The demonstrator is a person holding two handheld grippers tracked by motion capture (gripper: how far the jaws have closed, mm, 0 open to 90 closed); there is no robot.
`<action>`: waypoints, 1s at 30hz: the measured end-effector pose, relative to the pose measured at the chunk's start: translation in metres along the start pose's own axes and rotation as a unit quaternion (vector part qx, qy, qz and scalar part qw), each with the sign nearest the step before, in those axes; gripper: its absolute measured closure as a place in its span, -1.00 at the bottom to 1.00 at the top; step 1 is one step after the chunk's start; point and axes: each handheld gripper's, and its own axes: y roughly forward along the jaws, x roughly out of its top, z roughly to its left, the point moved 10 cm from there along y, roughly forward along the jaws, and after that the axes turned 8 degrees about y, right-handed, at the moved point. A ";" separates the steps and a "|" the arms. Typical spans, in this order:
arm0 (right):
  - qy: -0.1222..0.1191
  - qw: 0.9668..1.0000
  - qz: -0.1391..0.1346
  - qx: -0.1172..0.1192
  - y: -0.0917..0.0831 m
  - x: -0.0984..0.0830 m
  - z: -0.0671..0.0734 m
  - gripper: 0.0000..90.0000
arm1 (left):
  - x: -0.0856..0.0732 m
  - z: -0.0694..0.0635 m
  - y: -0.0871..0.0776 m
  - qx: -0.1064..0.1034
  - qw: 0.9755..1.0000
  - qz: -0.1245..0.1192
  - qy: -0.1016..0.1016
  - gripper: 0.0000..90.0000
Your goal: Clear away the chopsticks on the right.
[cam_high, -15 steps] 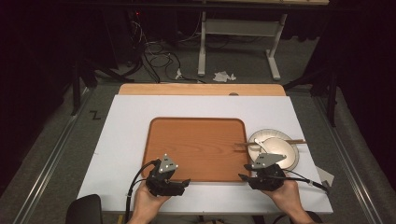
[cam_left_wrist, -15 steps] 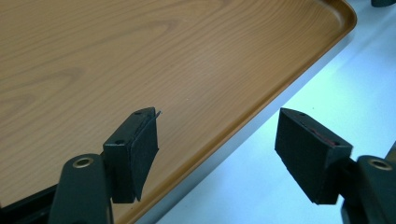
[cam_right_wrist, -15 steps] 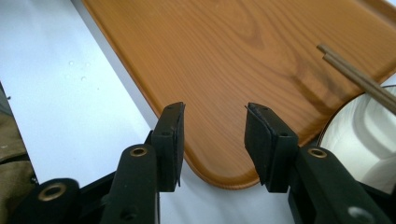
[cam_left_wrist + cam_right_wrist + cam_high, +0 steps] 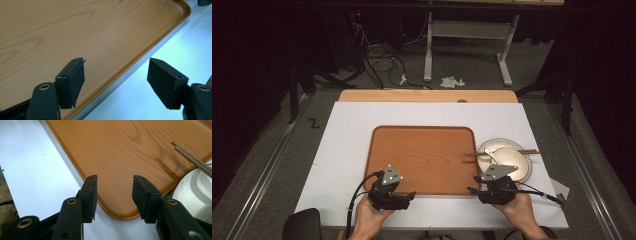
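A brown wooden tray (image 4: 422, 155) lies in the middle of the white table top (image 4: 347, 145). My left gripper (image 4: 410, 195) rests at the tray's near edge, left of centre. In the left gripper view it (image 4: 116, 62) stands open, one jaw over the tray (image 4: 75, 30) and the other over the white surface (image 4: 185, 45). My right gripper (image 4: 471, 190) sits at the tray's near right corner. Its jaws (image 4: 115, 178) are open on either side of that rounded corner (image 4: 120, 205), gripping nothing. A white bowl on a plate (image 4: 507, 160) with chopsticks (image 4: 504, 152) across it stands right of the tray.
The chopsticks (image 4: 192, 157) reach over the tray's right edge, close to the right gripper, with the white bowl (image 4: 197, 187) beside it. A bare wooden strip (image 4: 427, 96) runs along the table's far edge. Beyond it are floor cables and a desk frame (image 4: 467, 35).
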 end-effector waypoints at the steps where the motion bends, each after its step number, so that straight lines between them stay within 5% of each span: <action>1: 0.000 1.000 0.000 0.000 0.000 0.000 0.000 0.25 | 0.000 0.000 0.000 0.001 1.000 0.000 0.000 -0.34; 30: 0.016 0.999 -0.033 -0.012 -0.019 0.009 -0.009 0.27 | -0.003 0.004 0.000 0.010 1.000 0.007 0.000 -0.37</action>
